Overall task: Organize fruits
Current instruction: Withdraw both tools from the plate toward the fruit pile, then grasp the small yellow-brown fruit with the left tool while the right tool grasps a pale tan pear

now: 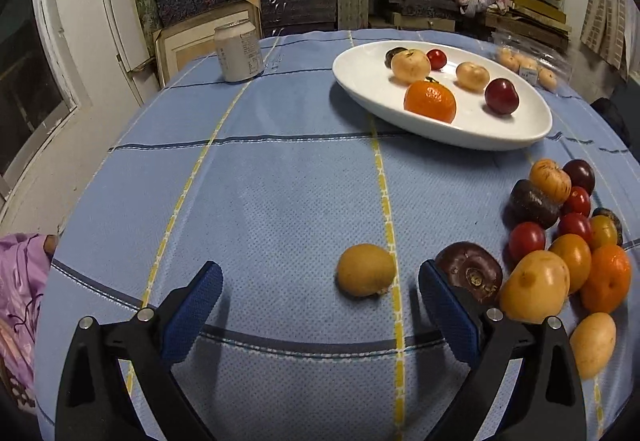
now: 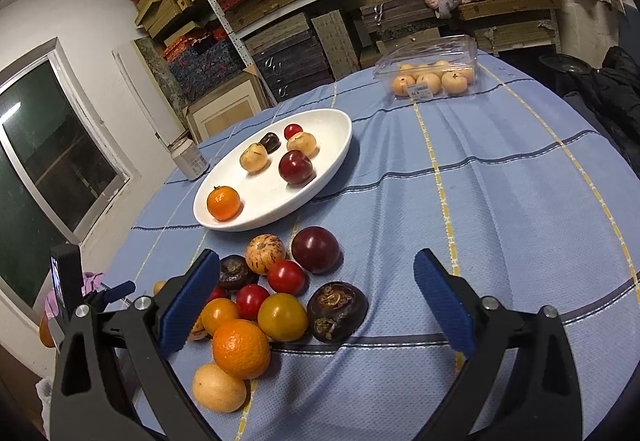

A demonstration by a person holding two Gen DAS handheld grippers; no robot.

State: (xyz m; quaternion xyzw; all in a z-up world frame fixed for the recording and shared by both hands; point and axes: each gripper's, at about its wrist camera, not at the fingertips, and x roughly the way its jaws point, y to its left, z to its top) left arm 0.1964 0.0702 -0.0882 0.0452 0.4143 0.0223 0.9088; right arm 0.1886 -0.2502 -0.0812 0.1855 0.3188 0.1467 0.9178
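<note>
From the left wrist, a white plate (image 1: 360, 81) held six fruits, a tangerine (image 1: 430, 100) nearest. The left gripper (image 1: 320, 281) stood spread wide and empty; a lone yellow-brown fruit (image 1: 366, 269) lay between its fingers, untouched. From the right wrist, a clear box (image 2: 430, 59) held pale fruits. The right gripper (image 2: 316, 273) gaped empty over the fruit pile (image 2: 276, 297).

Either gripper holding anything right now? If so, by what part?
Nothing held. Left gripper and right gripper both have jaws open and empty above the tablecloth.
</note>
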